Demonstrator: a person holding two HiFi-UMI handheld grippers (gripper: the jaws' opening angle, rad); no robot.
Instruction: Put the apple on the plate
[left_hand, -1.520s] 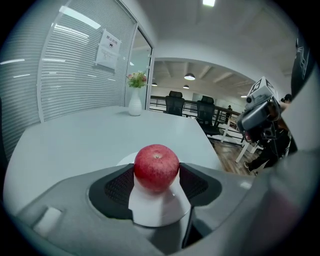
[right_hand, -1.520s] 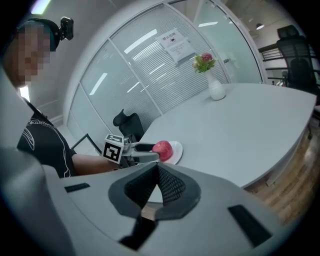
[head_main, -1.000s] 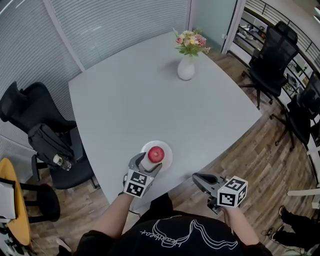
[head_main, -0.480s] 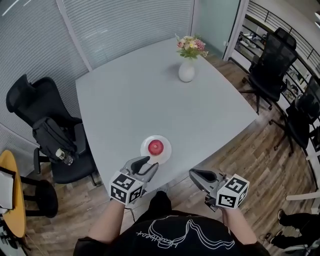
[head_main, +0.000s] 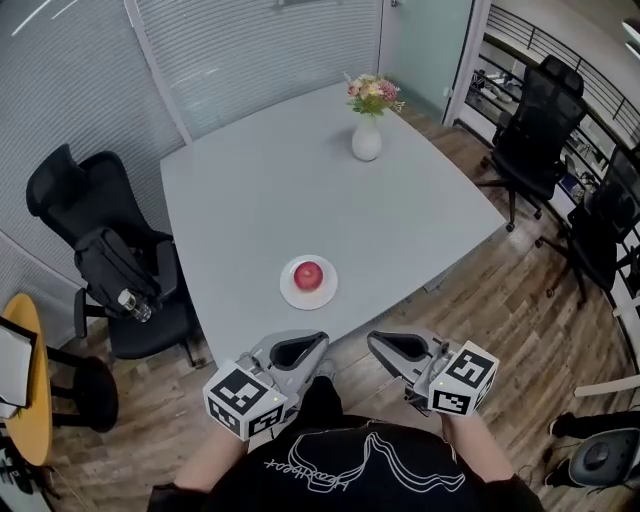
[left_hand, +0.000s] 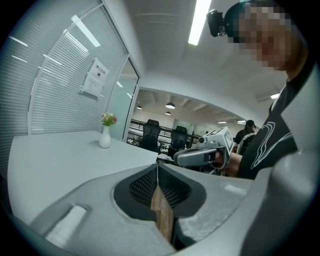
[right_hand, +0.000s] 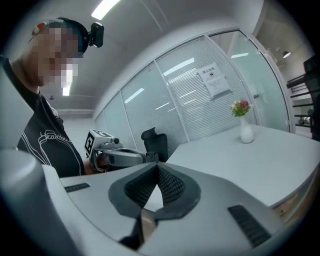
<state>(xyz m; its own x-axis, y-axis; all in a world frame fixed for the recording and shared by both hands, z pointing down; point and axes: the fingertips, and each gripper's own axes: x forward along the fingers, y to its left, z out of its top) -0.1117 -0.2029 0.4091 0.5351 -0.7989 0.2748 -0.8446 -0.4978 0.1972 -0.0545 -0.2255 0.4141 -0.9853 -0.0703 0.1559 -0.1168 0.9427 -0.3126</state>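
A red apple rests on a small white plate near the front edge of the grey table. Both grippers hover off the table, close to the person's body, side by side. My left gripper is shut with nothing between its jaws; its pads meet in the left gripper view. My right gripper is shut and empty too, with its tips touching in the right gripper view. Each gripper view shows the other gripper alongside and neither shows the apple.
A white vase of flowers stands at the table's far side. A black chair with a bag and a bottle sits left of the table. More black chairs stand at the right, a round yellow table at the far left.
My left gripper let go of the apple, drew back off the table towards the body and shut. The right gripper pulled back a little too. The apple stays on the plate.
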